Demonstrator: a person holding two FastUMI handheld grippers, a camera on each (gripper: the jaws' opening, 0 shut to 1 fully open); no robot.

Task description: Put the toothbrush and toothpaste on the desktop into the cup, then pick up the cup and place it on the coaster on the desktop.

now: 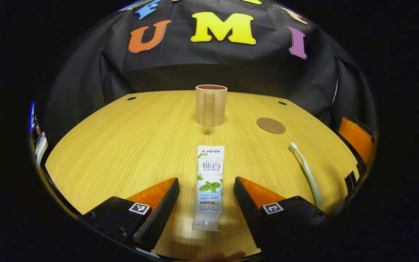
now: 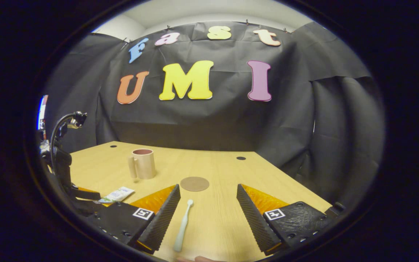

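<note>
Left gripper view: left gripper [image 1: 206, 185] at 6 o'clock, fingers spread wide, holding nothing. Toothpaste [image 1: 208, 186] lies flat on the wooden desktop [image 1: 122, 145] between the two fingers, touching neither; cap end toward the camera, crimped end toward 12. Tube print reads "Crest" at the far end, Chinese characters below it, green mint leaves lower down; small print too fine to read. Cup [image 1: 211, 105] upright at 12 o'clock past the tube, handle facing the camera, tan outside, reddish inside. Coaster [image 1: 271, 125], round and brown, at 1 o'clock, just right of the cup, apart from it. Toothbrush [image 1: 306, 173] flat at 3 o'clock, bristle head toward the coaster, handle running to the near edge.

Right gripper view: right gripper [image 2: 208, 198] at 6 o'clock, fingers wide apart, nothing gripped. Toothbrush [image 2: 183, 225] lies between them, close to the left-hand finger, head pointing to 12; contact unclear. Coaster [image 2: 194, 183] just beyond the head. Cup [image 2: 143, 163] at 11 o'clock, handle on its left. Toothpaste [image 2: 116, 195] at 9 o'clock, partly hidden by the other gripper's dark body [image 2: 64, 171].
</note>
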